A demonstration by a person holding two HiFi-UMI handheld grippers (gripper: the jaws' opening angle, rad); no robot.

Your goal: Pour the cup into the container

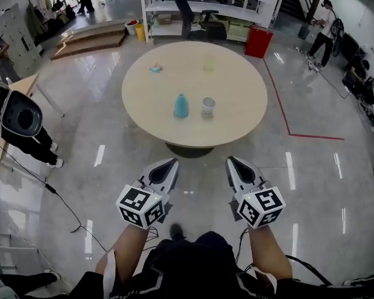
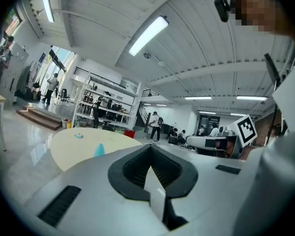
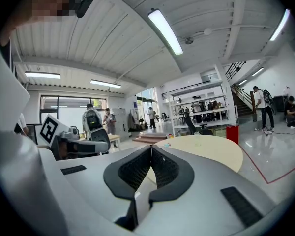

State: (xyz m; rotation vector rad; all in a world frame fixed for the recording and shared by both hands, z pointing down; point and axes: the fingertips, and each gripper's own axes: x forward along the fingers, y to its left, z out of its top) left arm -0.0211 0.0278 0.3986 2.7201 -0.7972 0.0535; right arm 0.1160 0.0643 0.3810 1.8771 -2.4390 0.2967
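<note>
Left gripper [image 1: 171, 164] and right gripper [image 1: 232, 163]: fingers closed, empty, well short of round tabletop [image 1: 237, 114]. White cup [image 1: 208, 106] sits mid-tabletop, just beside teal vessel [image 1: 181, 106]. My worry: reaching in with fingers closed could knock cup and spill it.

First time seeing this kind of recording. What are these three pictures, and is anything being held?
There is no robot: a person holds a two-jaw tool in each hand. The head view looks down from the person's head and shows the left gripper and right gripper, both short of the round table. The left and right gripper views come from a camera riding on each tool, looking along its jaws. On the table stand a teal cone-shaped item, a white cup beside it, a pale clear container farther back and a small teal thing. Both pairs of jaws are shut, with nothing between them.
</note>
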